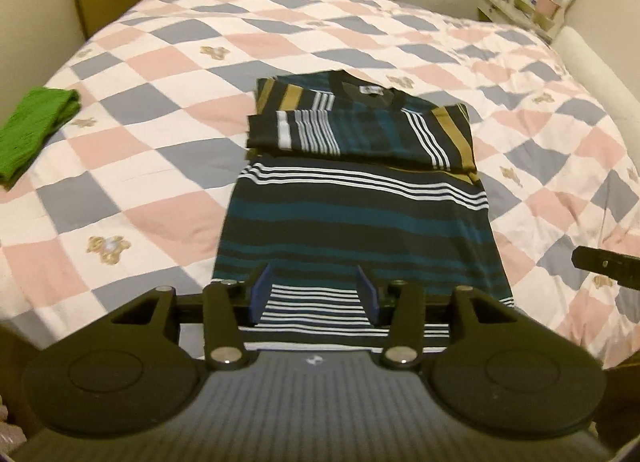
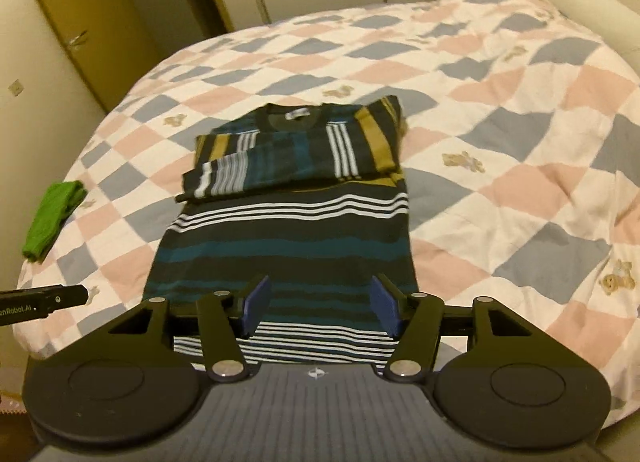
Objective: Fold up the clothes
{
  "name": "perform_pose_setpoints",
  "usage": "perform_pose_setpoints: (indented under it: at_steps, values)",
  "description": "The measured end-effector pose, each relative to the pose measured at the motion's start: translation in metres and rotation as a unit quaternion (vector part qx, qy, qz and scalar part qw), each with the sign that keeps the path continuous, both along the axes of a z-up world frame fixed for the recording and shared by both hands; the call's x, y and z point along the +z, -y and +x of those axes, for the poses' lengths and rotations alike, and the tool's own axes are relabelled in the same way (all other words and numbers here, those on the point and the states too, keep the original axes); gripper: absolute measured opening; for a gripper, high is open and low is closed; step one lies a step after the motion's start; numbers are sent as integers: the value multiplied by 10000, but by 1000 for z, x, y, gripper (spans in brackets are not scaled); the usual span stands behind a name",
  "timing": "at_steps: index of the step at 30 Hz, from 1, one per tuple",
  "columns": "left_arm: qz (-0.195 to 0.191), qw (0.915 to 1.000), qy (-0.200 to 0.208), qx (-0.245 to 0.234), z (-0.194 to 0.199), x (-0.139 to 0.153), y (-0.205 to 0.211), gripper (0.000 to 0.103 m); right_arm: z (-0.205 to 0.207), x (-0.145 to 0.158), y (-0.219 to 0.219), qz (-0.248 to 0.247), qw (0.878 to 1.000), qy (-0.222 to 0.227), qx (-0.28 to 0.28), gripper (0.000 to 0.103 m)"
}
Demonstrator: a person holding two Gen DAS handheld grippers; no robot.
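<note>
Both tongs (image 1: 316,294) (image 2: 318,304) hang released above the striped shirt (image 1: 360,217), its hem hidden.

Warm, yellowish indoor light fills both of my wrist views, dim enough that colours look muddy. No lamp shows, and shadows are soft. The fisheye lens bends everything: the bed (image 1: 168,61) bulges into a dome, and the cupboard doors (image 2: 80,21) lean in curves toward the dark, vignetted corners. Detail is soft throughout, with smearing on the quilt's checks toward the edges and on the striped shirt (image 1: 356,217). My left tool (image 1: 316,294) and right tool (image 2: 320,306) sit close and dark, with small glints on their metal pins.
</note>
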State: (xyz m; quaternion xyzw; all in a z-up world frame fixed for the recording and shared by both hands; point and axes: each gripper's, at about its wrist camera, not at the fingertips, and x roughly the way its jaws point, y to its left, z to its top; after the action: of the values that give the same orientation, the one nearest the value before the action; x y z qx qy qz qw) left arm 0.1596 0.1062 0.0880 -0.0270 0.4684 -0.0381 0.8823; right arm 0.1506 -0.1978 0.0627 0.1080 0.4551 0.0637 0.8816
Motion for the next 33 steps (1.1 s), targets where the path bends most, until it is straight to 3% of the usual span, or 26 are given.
perform_pose_setpoints:
  at_steps: [14,33]
  values:
    - [161,9996,129,206,-31,17,0,46,-22,11,2,219,9993,173,250,62]
    - [298,9993,-207,55,-43,0,17,52,-46,-9,23,330,9992,-233,53,63]
